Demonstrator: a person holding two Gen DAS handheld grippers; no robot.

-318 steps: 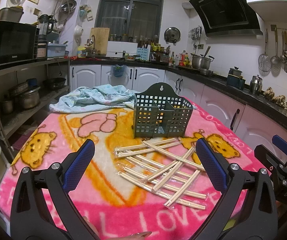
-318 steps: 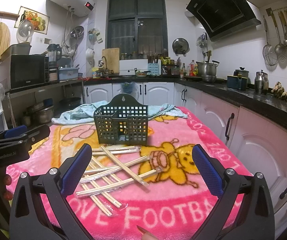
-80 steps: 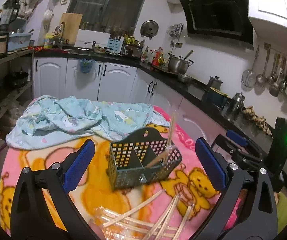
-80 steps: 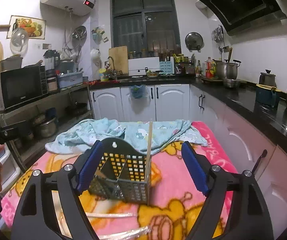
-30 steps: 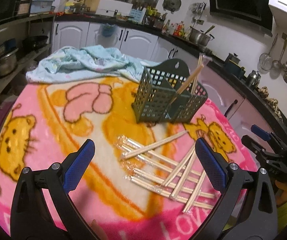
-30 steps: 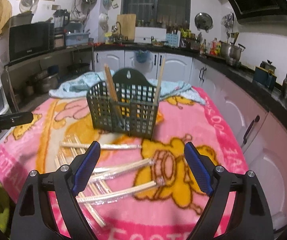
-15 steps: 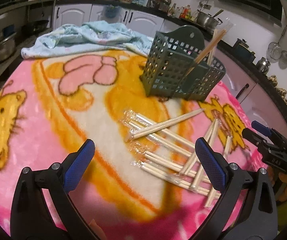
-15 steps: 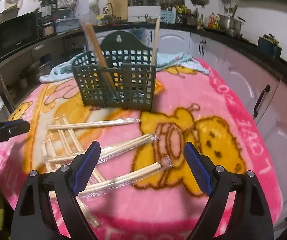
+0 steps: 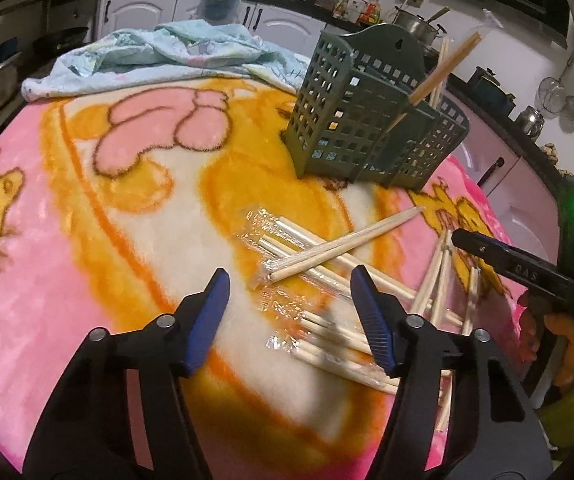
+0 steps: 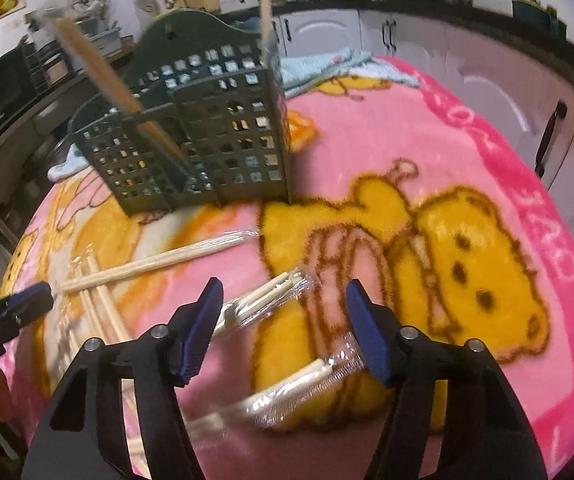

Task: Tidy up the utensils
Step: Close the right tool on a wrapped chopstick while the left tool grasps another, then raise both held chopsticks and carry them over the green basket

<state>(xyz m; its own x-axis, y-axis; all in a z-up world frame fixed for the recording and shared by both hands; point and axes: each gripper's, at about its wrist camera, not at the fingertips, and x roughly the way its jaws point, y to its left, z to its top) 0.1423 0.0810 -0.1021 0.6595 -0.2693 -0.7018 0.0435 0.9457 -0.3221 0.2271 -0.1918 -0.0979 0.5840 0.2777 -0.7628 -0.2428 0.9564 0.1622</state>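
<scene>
Both tools (image 9: 289, 312) (image 10: 281, 318) closing, nothing gripped, above wrapped chopsticks (image 9: 327, 252)

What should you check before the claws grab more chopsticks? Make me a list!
1. Basket standing upright on the blanket: ok.
2. Left claw empty, its jaws just been closing with nothing pressed between them: ok.
3. Right claw empty, jaws just been closing over a wrapped pair that they are not yet pinching: ok.
4. Chopsticks lying singly for an easy grab: not ok, several cross each other.
5. Room left in the basket: ok, only two pairs stand inside.
6. Claws clear of each other: ok, apart in both views.
</scene>
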